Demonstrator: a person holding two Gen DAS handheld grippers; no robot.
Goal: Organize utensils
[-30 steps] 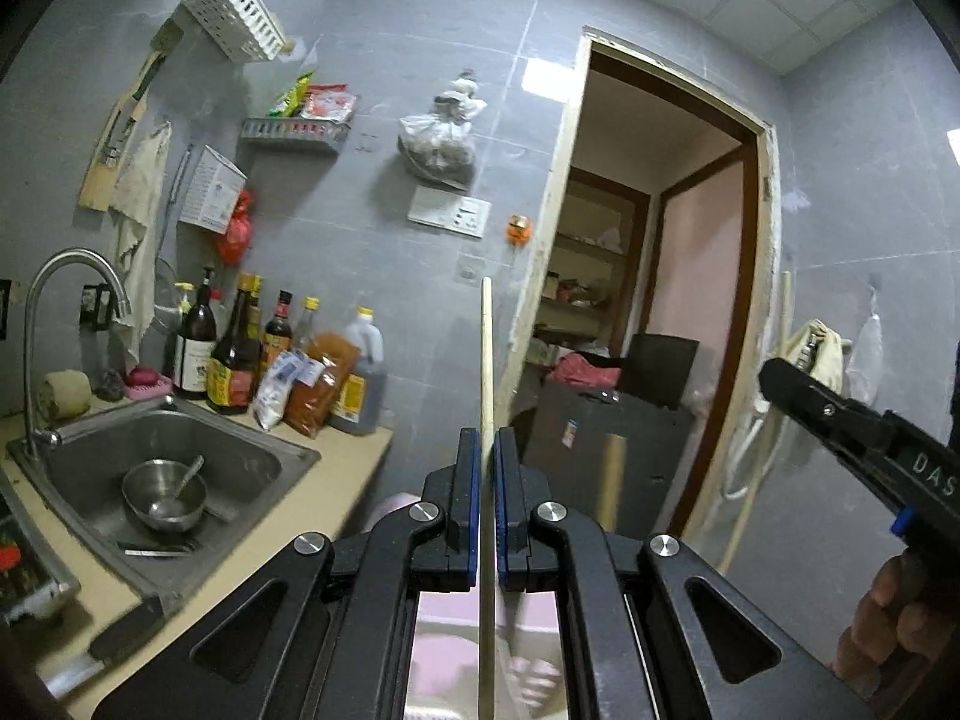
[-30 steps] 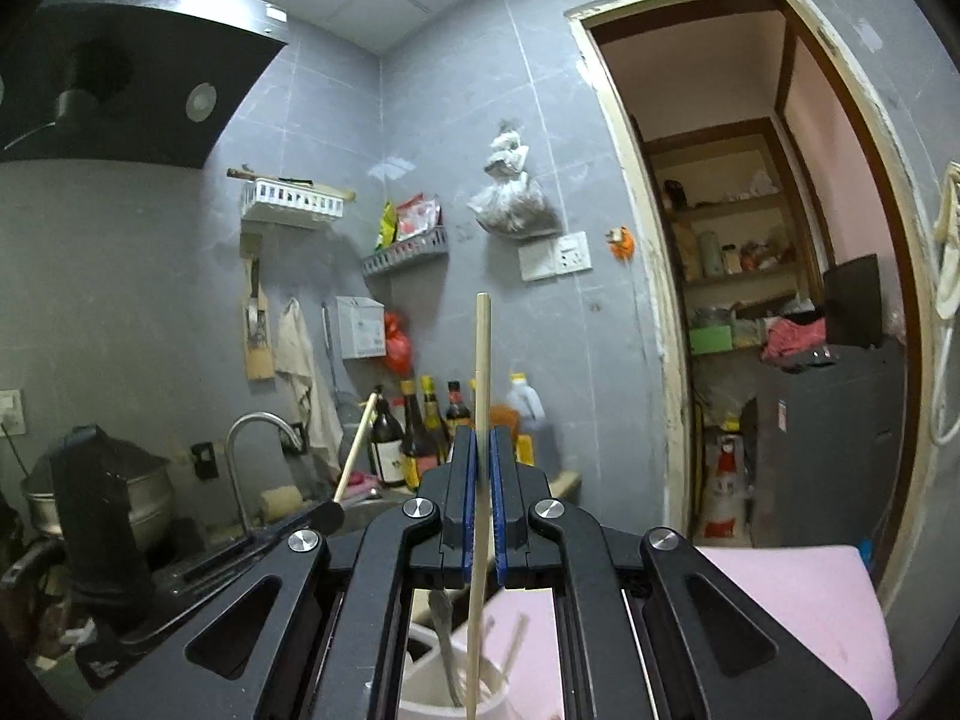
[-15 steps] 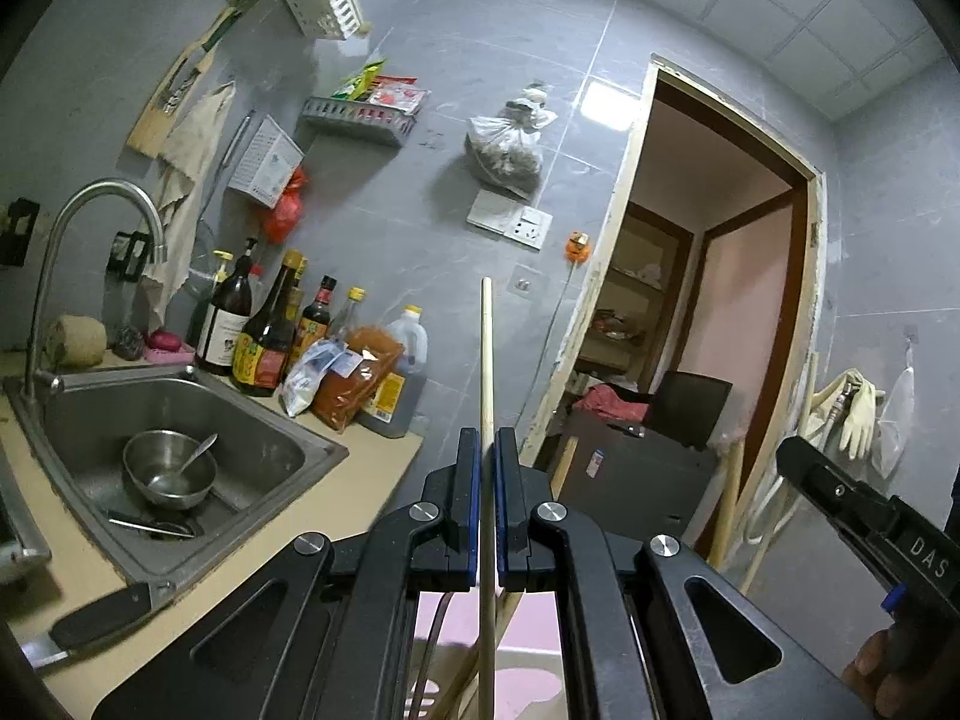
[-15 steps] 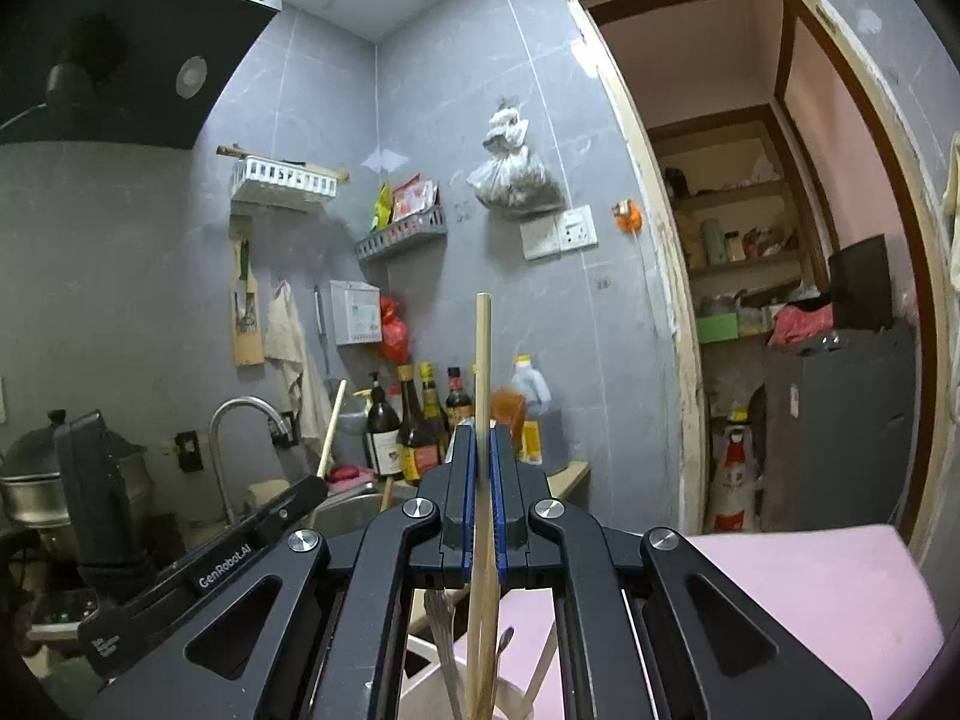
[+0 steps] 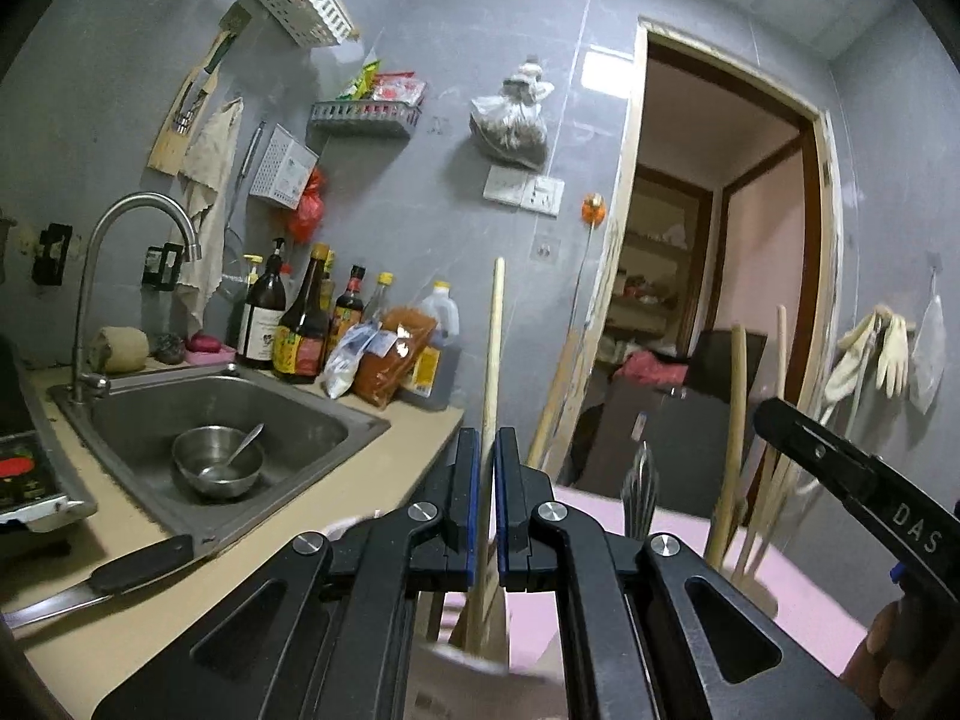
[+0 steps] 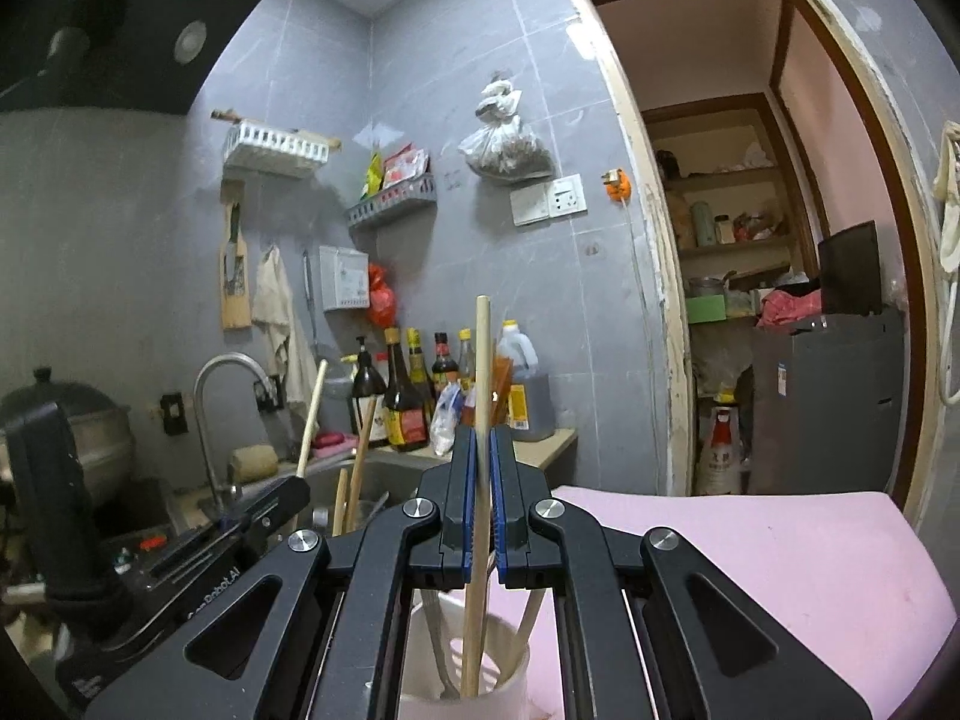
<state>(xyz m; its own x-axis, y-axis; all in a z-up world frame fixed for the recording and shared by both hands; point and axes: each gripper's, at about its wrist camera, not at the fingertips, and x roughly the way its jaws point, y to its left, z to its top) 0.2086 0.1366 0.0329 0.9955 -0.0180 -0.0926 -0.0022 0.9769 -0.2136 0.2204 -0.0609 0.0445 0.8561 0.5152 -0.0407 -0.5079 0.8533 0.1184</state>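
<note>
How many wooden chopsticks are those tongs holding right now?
2. The left tongs pinch one chopstick upright; the right tongs pinch another chopstick, its lower end inside the white holder. Other sticks stand loose there, uncounted.

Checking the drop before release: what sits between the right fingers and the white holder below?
Right wrist view: only the chopstick itself spans it, running from the right gripper into the white utensil holder.
</note>
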